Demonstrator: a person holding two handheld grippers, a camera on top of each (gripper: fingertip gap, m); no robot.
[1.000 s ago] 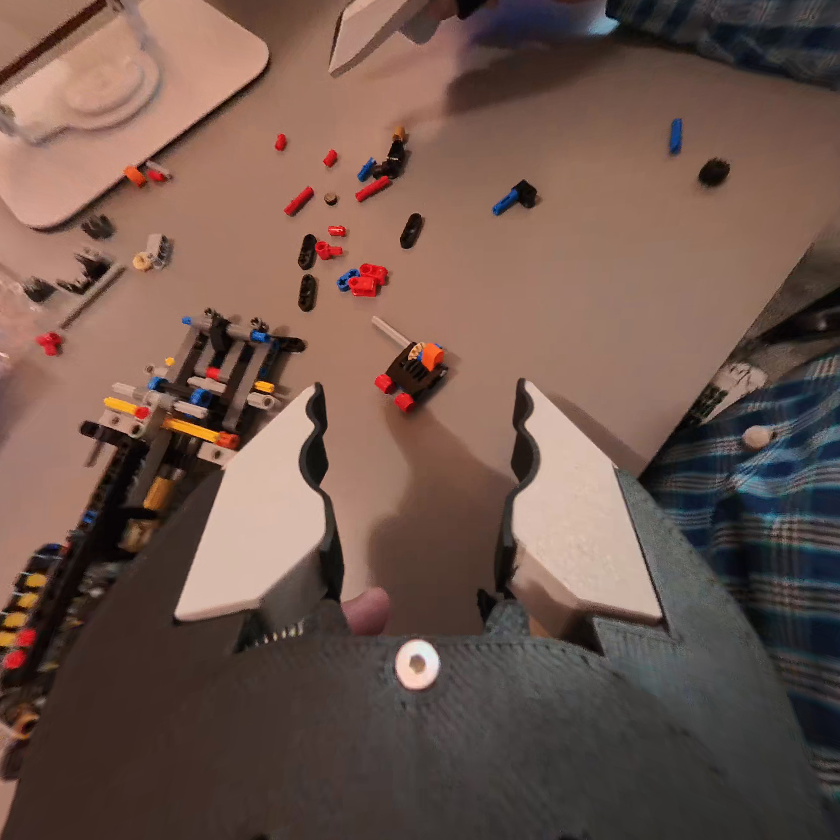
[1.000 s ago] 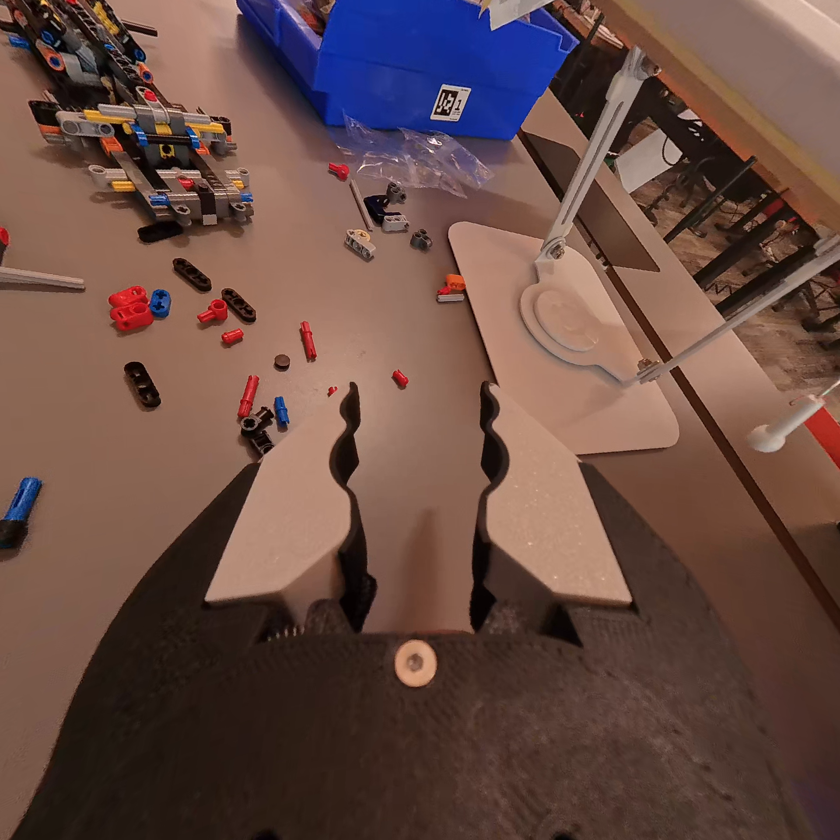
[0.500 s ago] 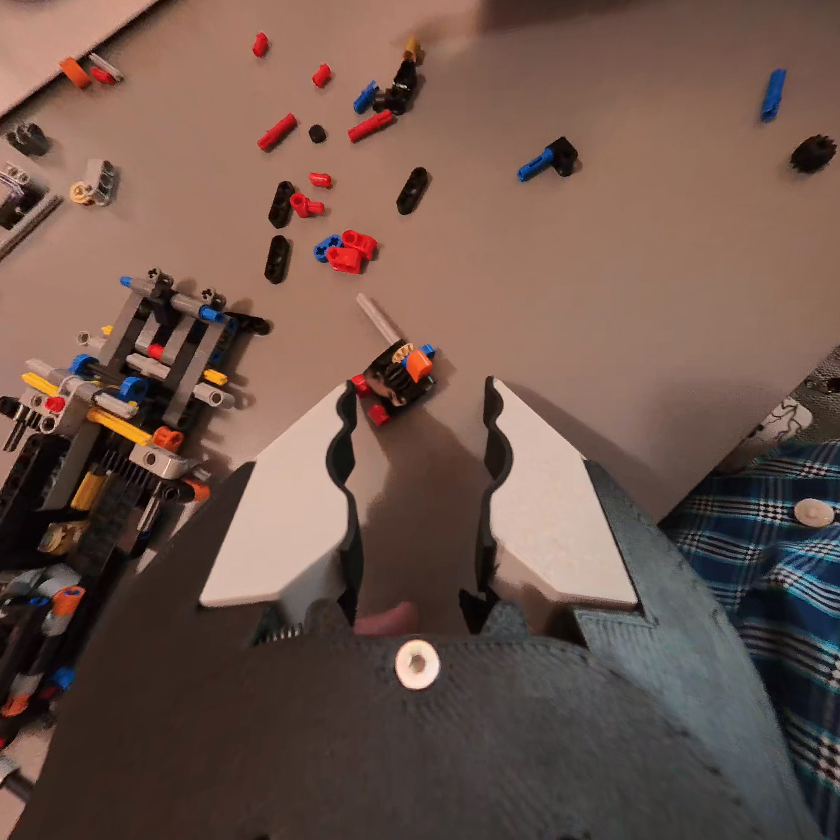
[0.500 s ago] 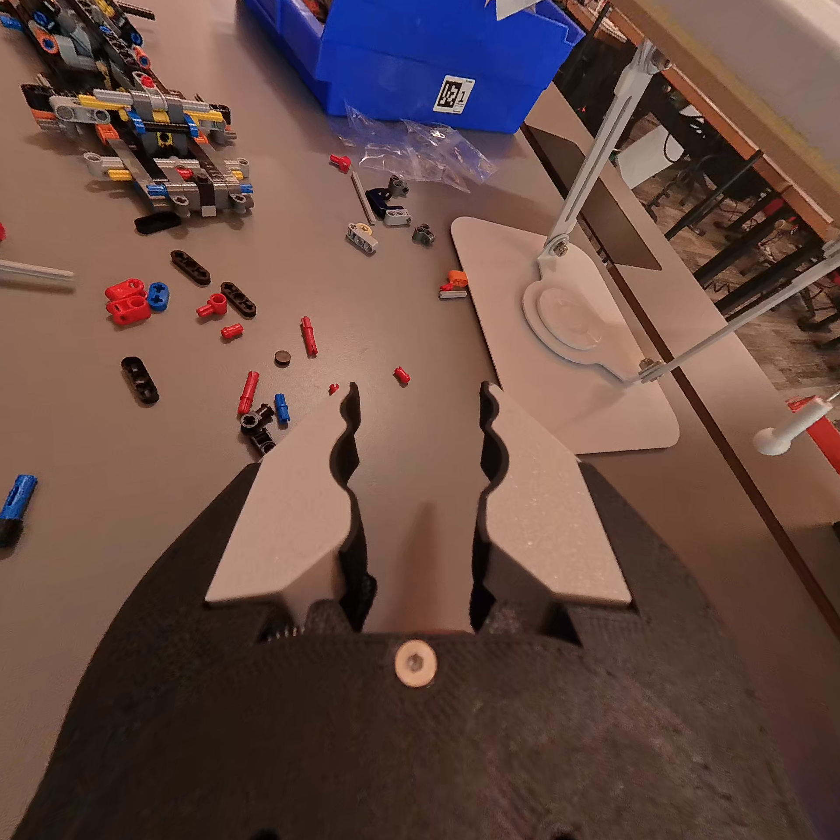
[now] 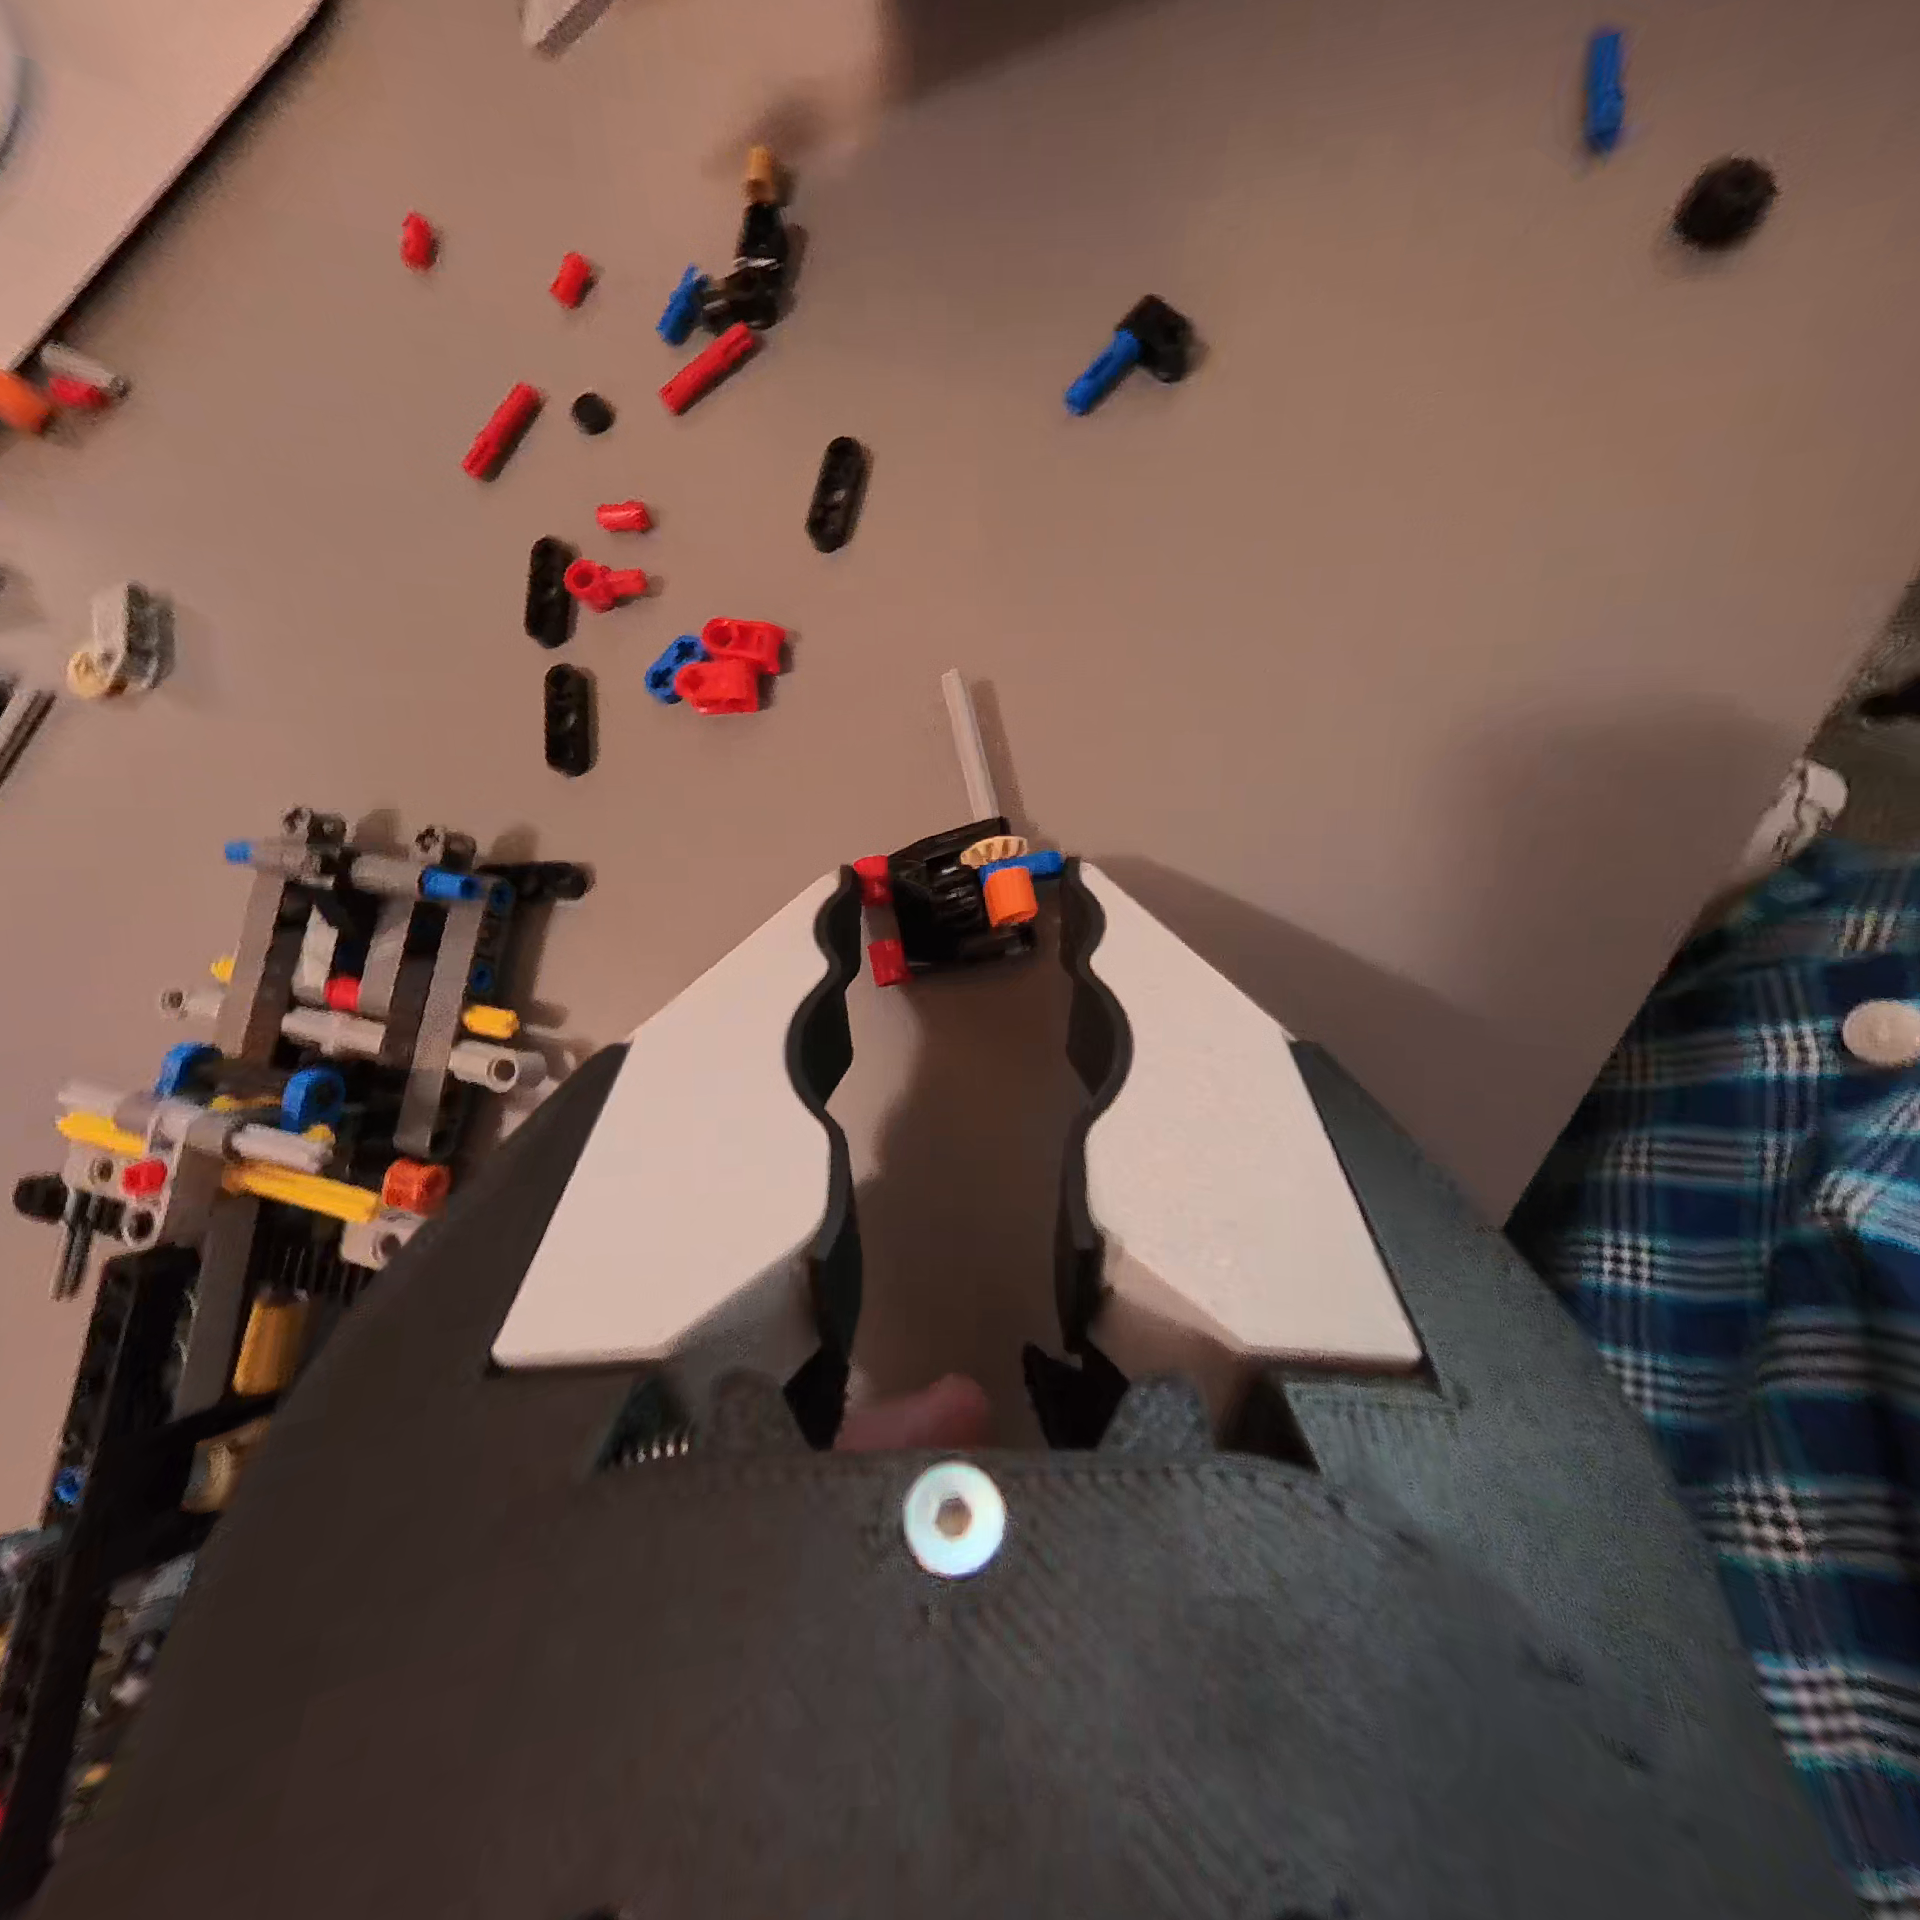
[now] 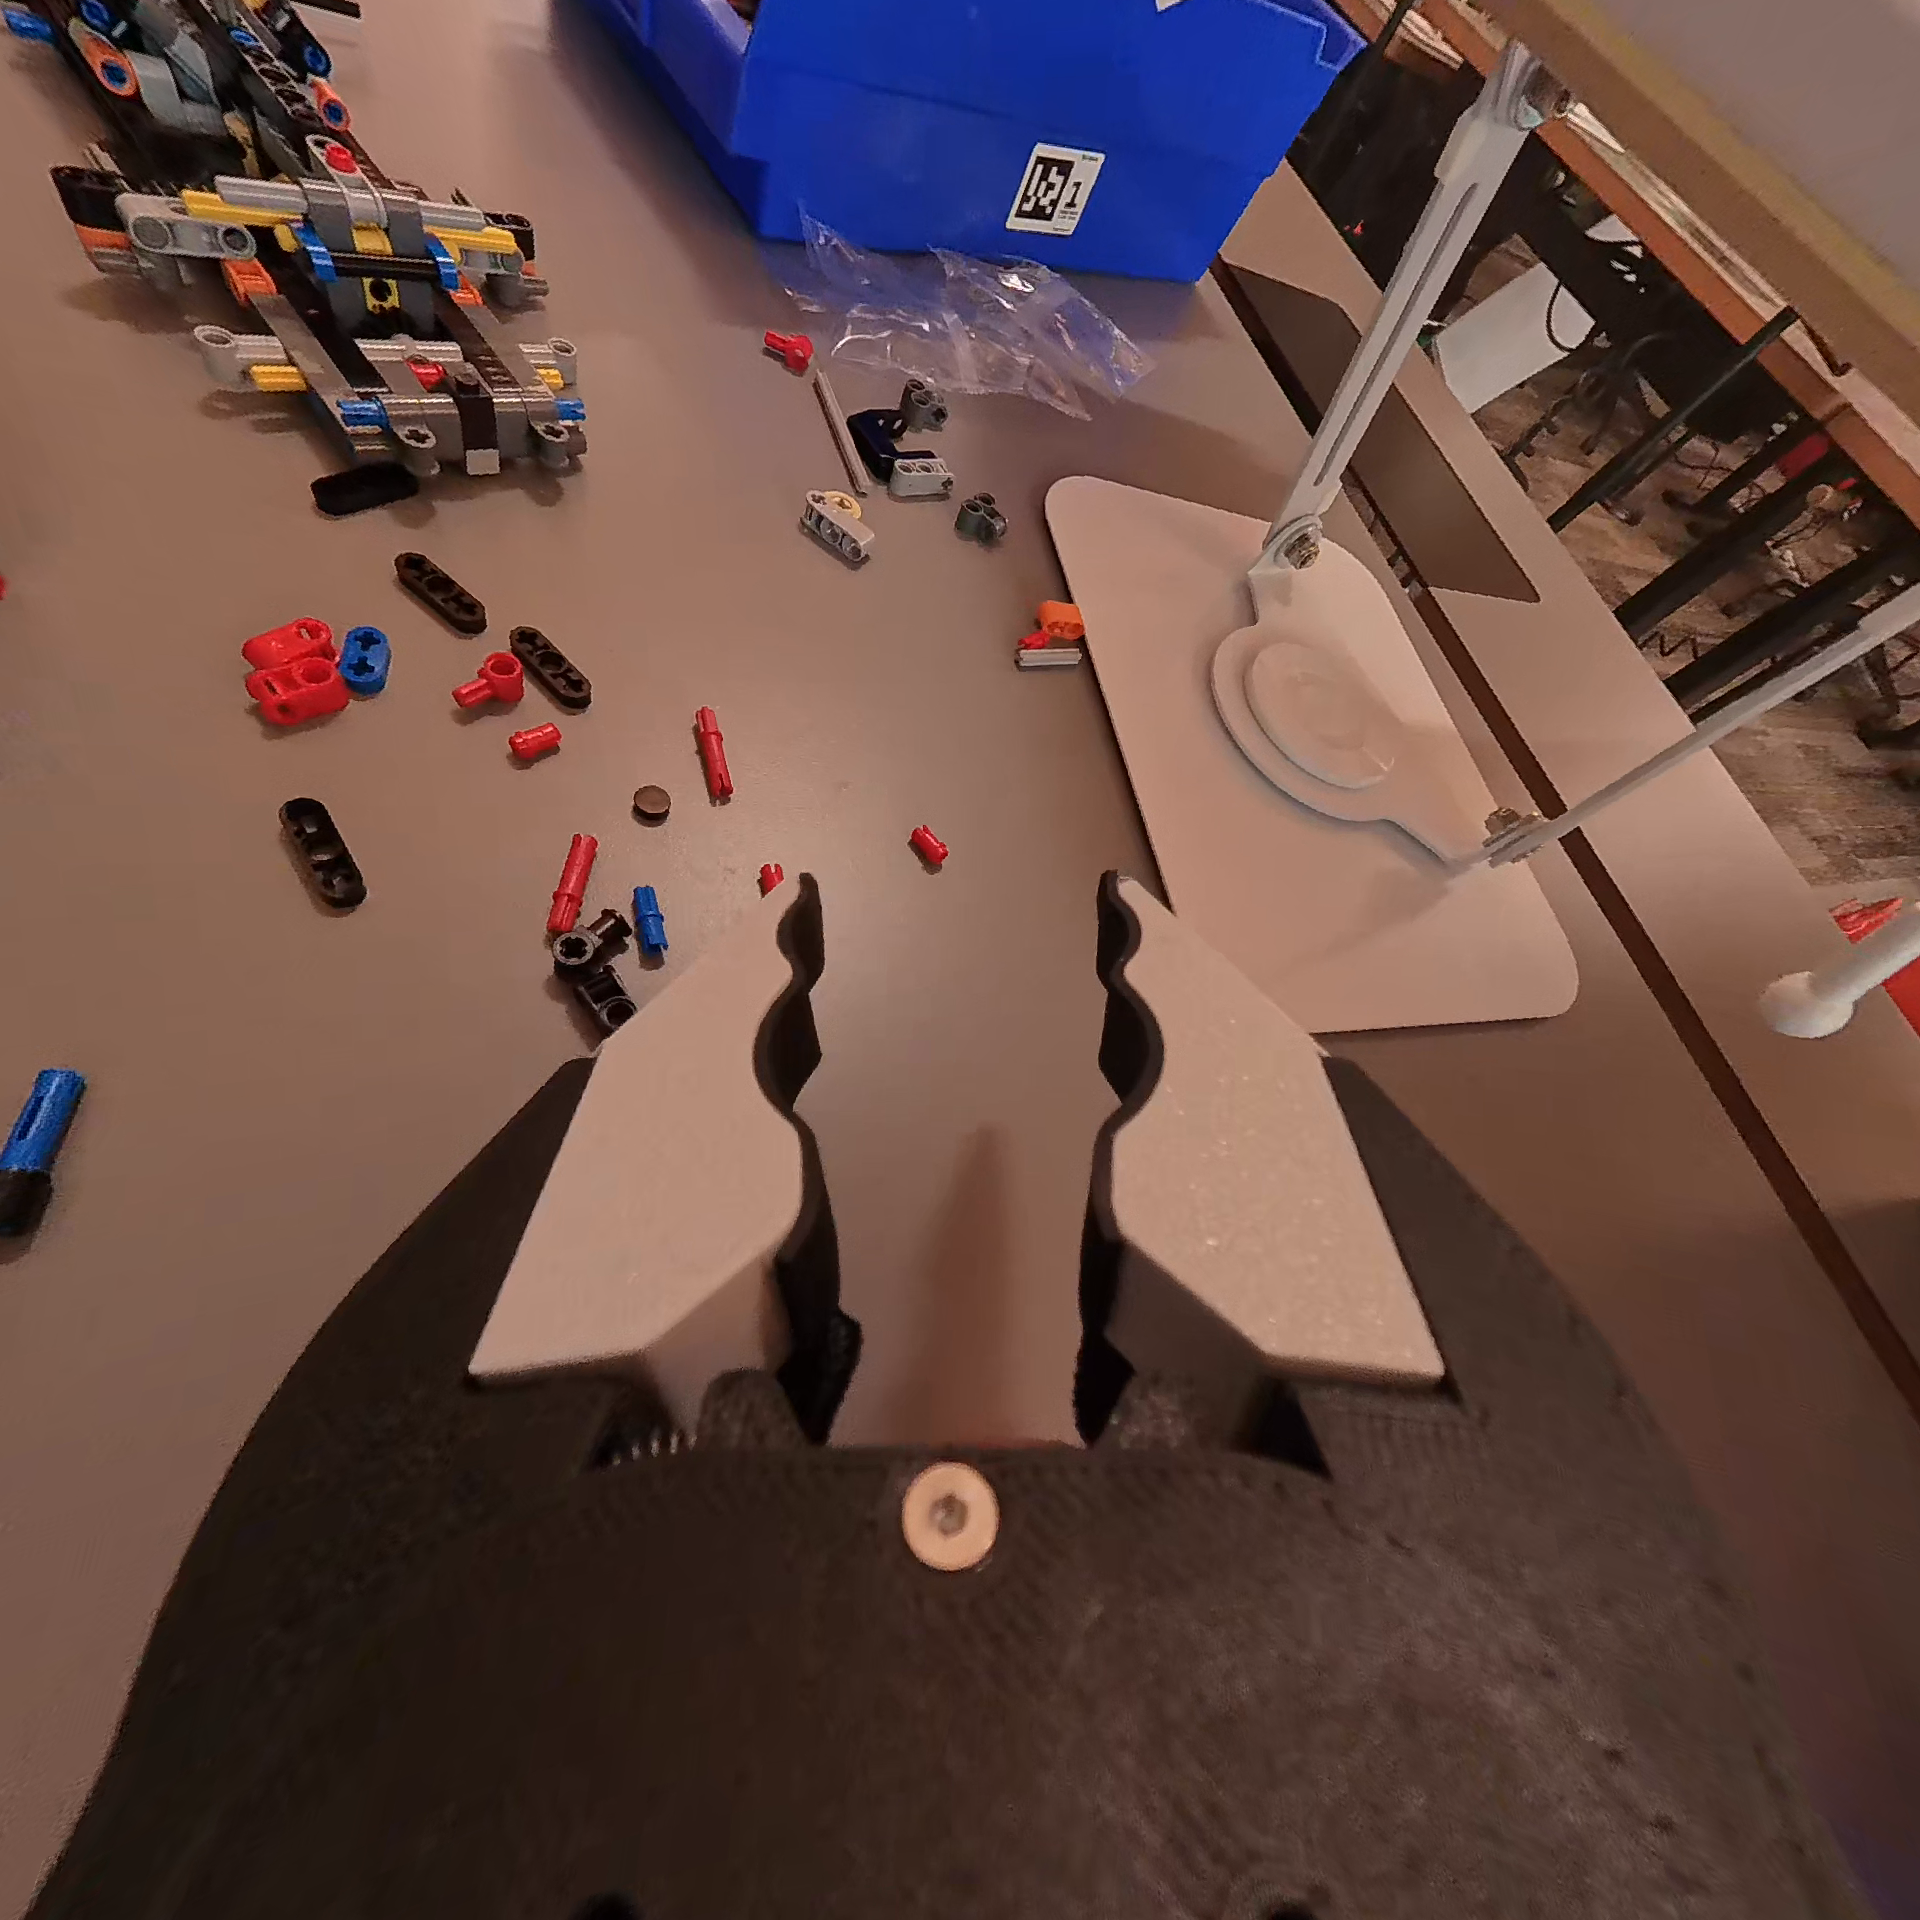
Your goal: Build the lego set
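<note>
Tool notes, both hands. Our left tool [image 5: 961, 914] has its white fingers astride a small black lego sub-assembly [image 5: 951, 904] with red pins, an orange bush and a grey axle sticking out ahead; the tips sit against its two sides, but we cannot tell whether they press it or only flank it. It lies on the grey tabletop [image 5: 1299, 582], near the edge where a blue plaid shirt [image 5: 1766, 1247] shows. Off toward the opposite side lies the large multicoloured lego chassis [image 5: 312, 1039], with loose red, black and blue pins and links [image 5: 717, 665] scattered beyond the sub-assembly.

Our right tool [image 6: 956, 904] hovers spread and empty above bare tabletop [image 6: 935, 623], loose pieces [image 6: 312, 670] just beyond its tips. Farther off: chassis [image 6: 343, 301], blue plastic bin [image 6: 987, 125], crumpled clear bag [image 6: 966, 312], and a white stand base [image 6: 1320, 748] by the tabletop's edge.
</note>
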